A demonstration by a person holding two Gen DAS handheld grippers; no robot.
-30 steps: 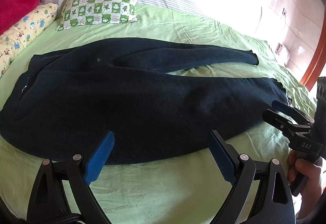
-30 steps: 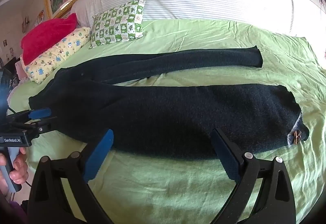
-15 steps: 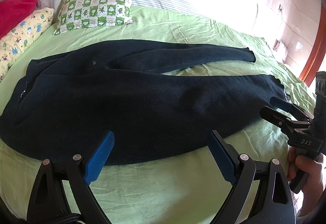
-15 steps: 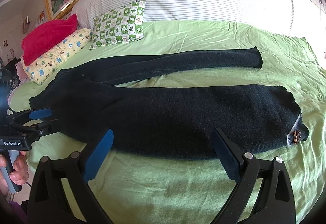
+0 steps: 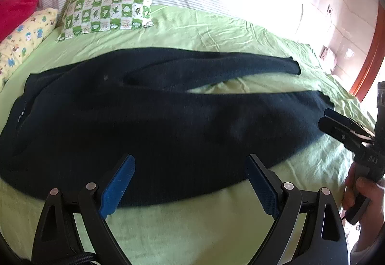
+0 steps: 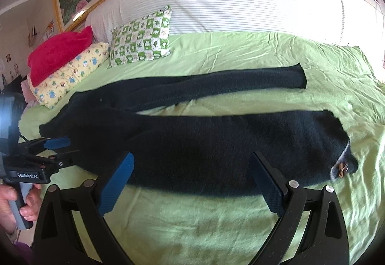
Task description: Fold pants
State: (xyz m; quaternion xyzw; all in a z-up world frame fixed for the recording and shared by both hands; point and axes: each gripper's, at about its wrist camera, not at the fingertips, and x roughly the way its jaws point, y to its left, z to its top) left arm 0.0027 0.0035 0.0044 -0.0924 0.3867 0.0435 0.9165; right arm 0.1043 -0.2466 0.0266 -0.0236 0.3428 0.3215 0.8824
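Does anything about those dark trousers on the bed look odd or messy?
One thing: at the near leg's cuff, the pants show a pale patch with a small brown bow-like trim, as if a corner is turned back. Otherwise they lie flat on the green sheet.

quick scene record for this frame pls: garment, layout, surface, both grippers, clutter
garment: dark pants, unfolded
layout: flat, legs apart in a V; waist toward the pillows, cuffs toward the far side
surface: green bedsheet, wrinkled
left gripper: open, holding nothing, by the near edge of the pants near the waist end
right gripper: open, holding nothing, by the near leg
clutter: checked green pillow, yellow print pillow, red cushion
fold progress: none visible
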